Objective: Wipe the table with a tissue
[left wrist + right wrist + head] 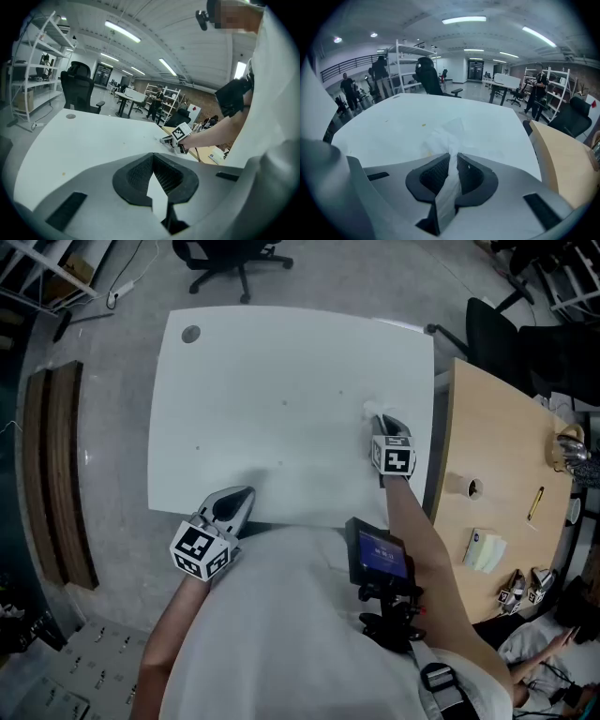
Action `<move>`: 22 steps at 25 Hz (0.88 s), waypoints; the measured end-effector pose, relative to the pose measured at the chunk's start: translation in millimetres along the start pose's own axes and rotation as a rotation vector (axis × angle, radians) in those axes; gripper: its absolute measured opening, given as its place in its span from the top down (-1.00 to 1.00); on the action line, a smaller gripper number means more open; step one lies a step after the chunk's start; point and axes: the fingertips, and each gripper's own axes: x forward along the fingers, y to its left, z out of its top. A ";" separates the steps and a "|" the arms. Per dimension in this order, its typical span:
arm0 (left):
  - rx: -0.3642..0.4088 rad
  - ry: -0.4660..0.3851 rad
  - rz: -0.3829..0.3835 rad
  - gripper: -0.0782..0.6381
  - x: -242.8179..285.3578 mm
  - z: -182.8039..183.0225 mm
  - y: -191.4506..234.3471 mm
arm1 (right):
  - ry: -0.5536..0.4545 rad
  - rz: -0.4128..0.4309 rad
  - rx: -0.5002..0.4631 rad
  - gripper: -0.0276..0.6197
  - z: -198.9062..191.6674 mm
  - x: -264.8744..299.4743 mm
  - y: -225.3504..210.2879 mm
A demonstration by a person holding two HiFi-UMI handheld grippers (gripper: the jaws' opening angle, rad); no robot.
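The white table (pixel 281 381) fills the middle of the head view. A crumpled white tissue (pixel 368 409) lies pressed on the table near its right edge. My right gripper (pixel 382 420) is shut on it. In the right gripper view the tissue (pixel 443 138) runs up between the black pads (pixel 471 176) and spreads onto the table (pixel 393 122). My left gripper (pixel 236 502) hovers at the table's near edge, left of the person's body. Its jaws stand a narrow gap apart with nothing between them (pixel 153 180). The left gripper view also shows the right gripper (pixel 176 138) across the table (pixel 84 136).
A wooden desk (pixel 497 456) abuts the table's right side, with a tape roll (pixel 466 487), a pen (pixel 535 503) and sticky notes (pixel 483 549) on it. An office chair (pixel 234 259) stands beyond the far edge. A round grommet (pixel 190 334) sits in the far left corner.
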 end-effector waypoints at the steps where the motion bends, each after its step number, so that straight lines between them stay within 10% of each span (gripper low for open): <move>1: -0.004 -0.001 0.005 0.76 -1.1 -1.0 0.1 | 0.000 0.005 -0.014 0.76 3.8 3.4 1.9; 22: -0.063 -0.028 0.075 0.76 -25.2 -12.2 17.5 | -0.017 0.203 -0.280 0.76 65.3 46.4 110.7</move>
